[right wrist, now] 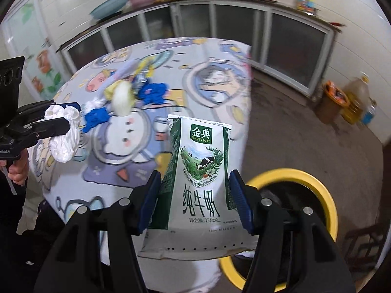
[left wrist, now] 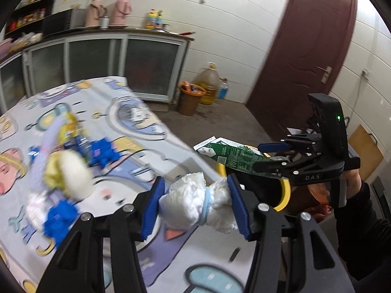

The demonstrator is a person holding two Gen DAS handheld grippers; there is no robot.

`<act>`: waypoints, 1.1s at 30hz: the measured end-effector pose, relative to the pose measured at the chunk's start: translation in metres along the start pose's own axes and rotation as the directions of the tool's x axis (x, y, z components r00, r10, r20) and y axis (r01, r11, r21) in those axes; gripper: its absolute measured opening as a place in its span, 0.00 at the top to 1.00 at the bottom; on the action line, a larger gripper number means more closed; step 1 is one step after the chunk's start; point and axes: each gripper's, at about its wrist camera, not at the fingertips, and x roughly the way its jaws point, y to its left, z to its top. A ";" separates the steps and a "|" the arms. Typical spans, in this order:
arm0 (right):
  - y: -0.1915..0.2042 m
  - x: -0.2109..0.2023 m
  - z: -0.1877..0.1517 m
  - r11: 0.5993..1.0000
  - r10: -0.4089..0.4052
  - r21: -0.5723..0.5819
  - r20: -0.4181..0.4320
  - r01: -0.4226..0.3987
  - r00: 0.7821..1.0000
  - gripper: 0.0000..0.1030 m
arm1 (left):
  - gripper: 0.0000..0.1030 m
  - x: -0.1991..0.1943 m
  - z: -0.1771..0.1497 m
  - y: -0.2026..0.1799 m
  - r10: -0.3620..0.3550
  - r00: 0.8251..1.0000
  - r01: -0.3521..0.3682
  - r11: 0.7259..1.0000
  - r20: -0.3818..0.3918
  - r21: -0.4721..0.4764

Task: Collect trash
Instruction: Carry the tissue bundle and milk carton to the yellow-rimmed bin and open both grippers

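White tiled walls [left wrist: 232, 24], a dark red door [left wrist: 300, 56] at the right, grey floor [left wrist: 220, 122], and long cupboards [left wrist: 97, 61] with glass doors at the back.

A home kitchen. White tiled walls [left wrist: 232, 24] rise behind a long counter with glass-fronted cabinets [left wrist: 151, 68]; on it stand two pink thermos jugs [left wrist: 122, 7] and a microwave [left wrist: 64, 20]. A large oil jug [left wrist: 207, 83] sits on the concrete floor beside a brown door [left wrist: 305, 48]. A cartoon-print cloth covers the bench [left wrist: 146, 131].
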 end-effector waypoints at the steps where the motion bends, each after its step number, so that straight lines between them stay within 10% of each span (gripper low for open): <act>1: -0.010 -0.003 -0.004 1.000 -0.015 0.022 0.003 0.015 1.000 0.46 | 0.52 0.007 0.004 -0.006 -0.015 1.000 0.015 1.000 -0.004 0.011; 13: -0.087 -0.028 -0.058 0.968 -0.153 0.204 0.003 0.149 0.988 0.46 | 0.52 0.090 0.037 -0.072 -0.149 0.986 0.154 0.984 -0.068 0.085; 33: -0.150 -0.016 -0.104 0.912 -0.218 0.342 -0.064 0.226 0.974 0.46 | 0.51 0.178 0.039 -0.135 -0.172 0.968 0.198 0.971 -0.185 0.132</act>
